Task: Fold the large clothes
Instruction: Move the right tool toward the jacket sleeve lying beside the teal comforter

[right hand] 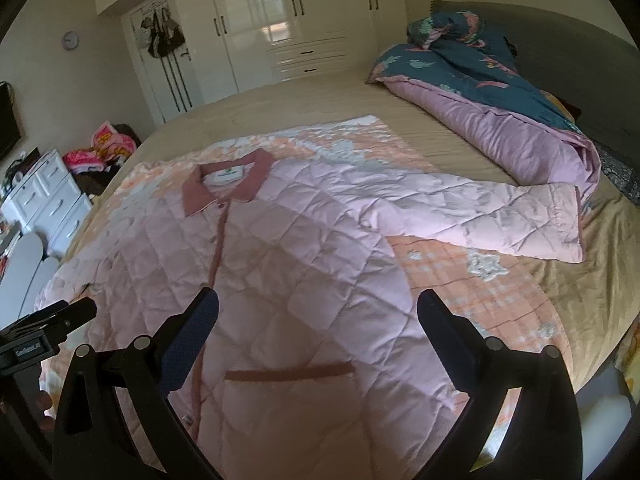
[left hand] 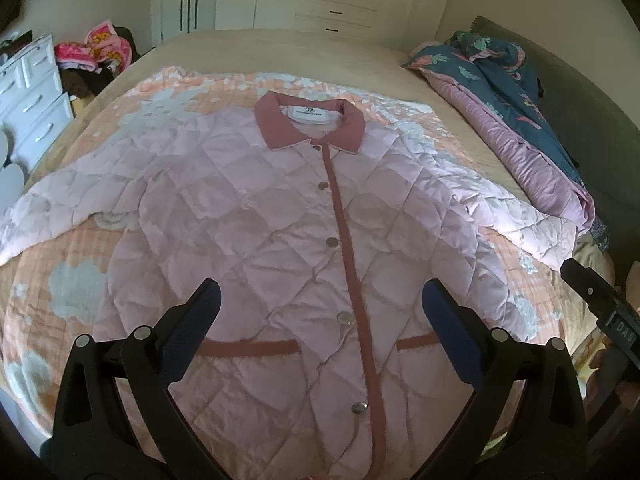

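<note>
A pale pink quilted jacket (left hand: 256,216) (right hand: 304,256) with a darker pink collar (left hand: 310,124), front placket and pocket trims lies flat, buttoned, front up, on a peach patterned blanket (left hand: 52,292) (right hand: 480,292). Both sleeves are spread outward; the right sleeve (right hand: 480,216) reaches toward the rolled duvet. My left gripper (left hand: 320,300) hovers open above the lower front, its fingers either side of the placket. Over the jacket's right pocket trim (right hand: 288,374), my right gripper (right hand: 318,308) is open too. Neither holds anything.
A rolled teal and pink duvet (right hand: 500,112) (left hand: 512,92) lies along the bed's right side by a dark headboard (right hand: 580,40). A white drawer unit (left hand: 32,96) and a heap of pink cloth (left hand: 96,48) stand left of the bed. Wardrobes (right hand: 260,24) fill the far wall.
</note>
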### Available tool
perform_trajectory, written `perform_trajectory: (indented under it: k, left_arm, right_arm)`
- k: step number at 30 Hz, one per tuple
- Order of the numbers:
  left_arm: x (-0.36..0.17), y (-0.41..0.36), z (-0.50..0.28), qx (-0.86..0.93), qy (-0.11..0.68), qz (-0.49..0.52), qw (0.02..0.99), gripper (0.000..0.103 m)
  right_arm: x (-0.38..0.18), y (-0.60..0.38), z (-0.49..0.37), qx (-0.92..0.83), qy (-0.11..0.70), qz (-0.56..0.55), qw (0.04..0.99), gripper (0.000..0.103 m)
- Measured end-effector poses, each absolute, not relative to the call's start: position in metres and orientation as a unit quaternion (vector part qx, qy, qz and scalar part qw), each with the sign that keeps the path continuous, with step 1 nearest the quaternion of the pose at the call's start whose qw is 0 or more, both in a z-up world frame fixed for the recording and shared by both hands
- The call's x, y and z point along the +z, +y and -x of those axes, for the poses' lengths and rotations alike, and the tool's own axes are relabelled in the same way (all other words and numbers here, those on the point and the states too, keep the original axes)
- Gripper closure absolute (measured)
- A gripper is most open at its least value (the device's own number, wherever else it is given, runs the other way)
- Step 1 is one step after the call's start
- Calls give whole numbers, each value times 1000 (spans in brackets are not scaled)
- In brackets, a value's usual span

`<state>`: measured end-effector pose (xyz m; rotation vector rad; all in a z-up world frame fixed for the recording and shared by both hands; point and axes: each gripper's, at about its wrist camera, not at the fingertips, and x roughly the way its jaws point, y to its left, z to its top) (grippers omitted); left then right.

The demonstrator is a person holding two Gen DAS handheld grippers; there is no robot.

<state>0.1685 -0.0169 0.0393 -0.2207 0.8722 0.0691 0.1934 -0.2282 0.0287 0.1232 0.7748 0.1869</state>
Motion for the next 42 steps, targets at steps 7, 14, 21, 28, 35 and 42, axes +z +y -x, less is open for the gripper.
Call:
perform_trajectory:
  k: [7,14,21,28,35,42]
  left_arm:
    - [37,-27,-193,26,428,106,897,9]
    - [28,-39,-221,23,441,100,892,9]
    - [18,-51,-243,10,455,104,884,9]
    - [11,-65,-262,6,462,97,881,9]
    - [3,-79,-283,9,470,86,878,9]
    - [-4,-87,-303,12,464,92,881,9]
  right_arm:
    - [30,-257,-212,61,371,-77,923,4]
    - [16,-291,-236,23,379,-103,920,4]
    - [-6,-325,-253,-14,393,-126,911,4]
    - [-30,-357,-266,-44,406,-152,900,4]
    - [-51,-390,-280,-74,415,-174,890,4]
    - [-77,-428,-295,-113,432,-191,874,4]
